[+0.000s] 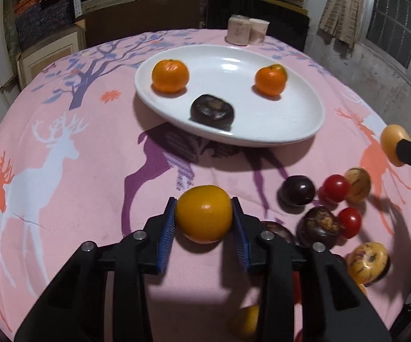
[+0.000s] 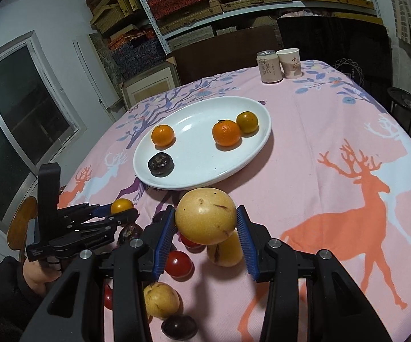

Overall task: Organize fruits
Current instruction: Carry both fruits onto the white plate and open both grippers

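My left gripper point(image 1: 204, 213) clamped an orange fruit point(image 1: 204, 213) and my right gripper point(image 2: 206, 219) a yellow fruit point(image 2: 205, 215), both lifted toward the plate point(image 2: 194, 181), where sorted fruit belonged.

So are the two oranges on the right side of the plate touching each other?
Touching. In the right wrist view the bright orange and the greener orange behind it press together on the plate, with no white showing between them.
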A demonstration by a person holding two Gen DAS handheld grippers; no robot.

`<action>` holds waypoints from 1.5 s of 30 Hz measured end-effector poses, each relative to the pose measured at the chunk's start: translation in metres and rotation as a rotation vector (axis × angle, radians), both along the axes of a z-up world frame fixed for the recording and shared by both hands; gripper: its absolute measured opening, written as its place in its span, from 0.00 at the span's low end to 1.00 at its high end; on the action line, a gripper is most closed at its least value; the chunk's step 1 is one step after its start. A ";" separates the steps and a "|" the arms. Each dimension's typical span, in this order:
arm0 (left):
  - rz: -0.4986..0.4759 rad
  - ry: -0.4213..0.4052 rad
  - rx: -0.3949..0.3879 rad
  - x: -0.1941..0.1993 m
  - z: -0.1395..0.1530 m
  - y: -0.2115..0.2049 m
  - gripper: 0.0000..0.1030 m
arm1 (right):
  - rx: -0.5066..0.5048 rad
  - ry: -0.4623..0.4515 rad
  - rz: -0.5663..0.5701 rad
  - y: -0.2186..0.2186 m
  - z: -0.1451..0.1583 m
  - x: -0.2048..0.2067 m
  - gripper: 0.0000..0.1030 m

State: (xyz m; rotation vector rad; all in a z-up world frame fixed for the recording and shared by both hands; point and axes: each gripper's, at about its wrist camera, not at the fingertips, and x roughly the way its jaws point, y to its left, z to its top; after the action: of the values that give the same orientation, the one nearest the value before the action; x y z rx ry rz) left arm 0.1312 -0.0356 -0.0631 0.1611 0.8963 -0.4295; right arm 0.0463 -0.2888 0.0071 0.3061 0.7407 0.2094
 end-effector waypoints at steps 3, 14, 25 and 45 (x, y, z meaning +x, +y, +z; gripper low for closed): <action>-0.016 -0.033 -0.006 -0.010 0.012 -0.002 0.35 | 0.003 0.002 0.003 -0.001 -0.002 -0.001 0.42; -0.024 -0.042 -0.043 0.012 0.051 -0.015 0.35 | -0.034 0.002 0.018 0.002 0.001 0.030 0.42; 0.020 0.015 -0.062 0.124 0.045 -0.073 0.35 | -0.093 0.028 0.032 0.022 -0.010 0.124 0.43; 0.020 0.018 -0.087 0.021 0.055 -0.004 0.80 | 0.125 -0.023 0.013 -0.027 -0.012 0.055 0.64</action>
State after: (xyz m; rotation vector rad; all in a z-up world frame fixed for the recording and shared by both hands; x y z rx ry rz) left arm 0.1522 -0.0401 -0.0082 0.0690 0.8946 -0.4511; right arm 0.1016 -0.3161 -0.0051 0.4173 0.7084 0.2723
